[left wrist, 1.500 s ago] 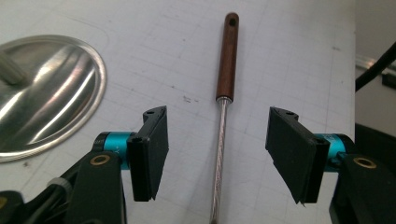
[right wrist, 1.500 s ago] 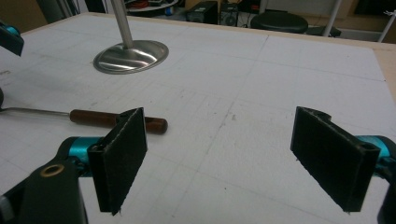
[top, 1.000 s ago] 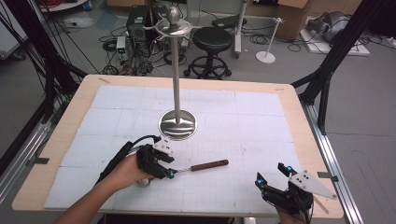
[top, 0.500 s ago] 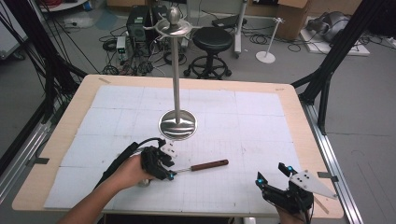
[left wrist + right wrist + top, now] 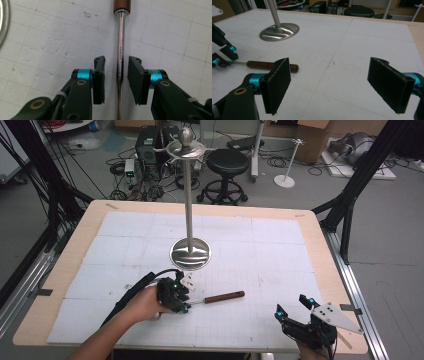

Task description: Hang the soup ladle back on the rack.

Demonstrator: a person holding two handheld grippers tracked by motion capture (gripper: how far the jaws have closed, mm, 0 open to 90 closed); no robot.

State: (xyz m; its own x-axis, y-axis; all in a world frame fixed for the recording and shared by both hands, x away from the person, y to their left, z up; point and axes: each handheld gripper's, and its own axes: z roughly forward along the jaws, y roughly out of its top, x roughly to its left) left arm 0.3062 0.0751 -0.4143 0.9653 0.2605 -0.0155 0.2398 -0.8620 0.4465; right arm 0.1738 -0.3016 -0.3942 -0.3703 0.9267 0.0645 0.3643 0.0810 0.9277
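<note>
A tool with a brown wooden handle [image 5: 224, 297] and a thin metal shaft [image 5: 120, 37] lies flat on the white gridded mat, front of centre. My left gripper [image 5: 186, 301] hangs over the shaft's end, pointing down. In the left gripper view, the left gripper [image 5: 116, 60] has one jaw on each side of the shaft; the gap is narrow but open, with daylight on the left side. My right gripper [image 5: 291, 306] sits near the front right edge. In its own view the right gripper [image 5: 329, 62] is wide open and holds nothing, with the handle [image 5: 264, 65] off to its left.
A tall metal stand with a round shiny base [image 5: 190, 254] rises at the mat's middle, just behind the left gripper; the base [image 5: 279, 31] also shows in the right gripper view. The mat lies on a wooden table [image 5: 327, 270]. A stool and cables stand beyond the table.
The left hand and gripper have shifted slightly toward the tool's shaft. The tool and the right gripper stay where they were.
</note>
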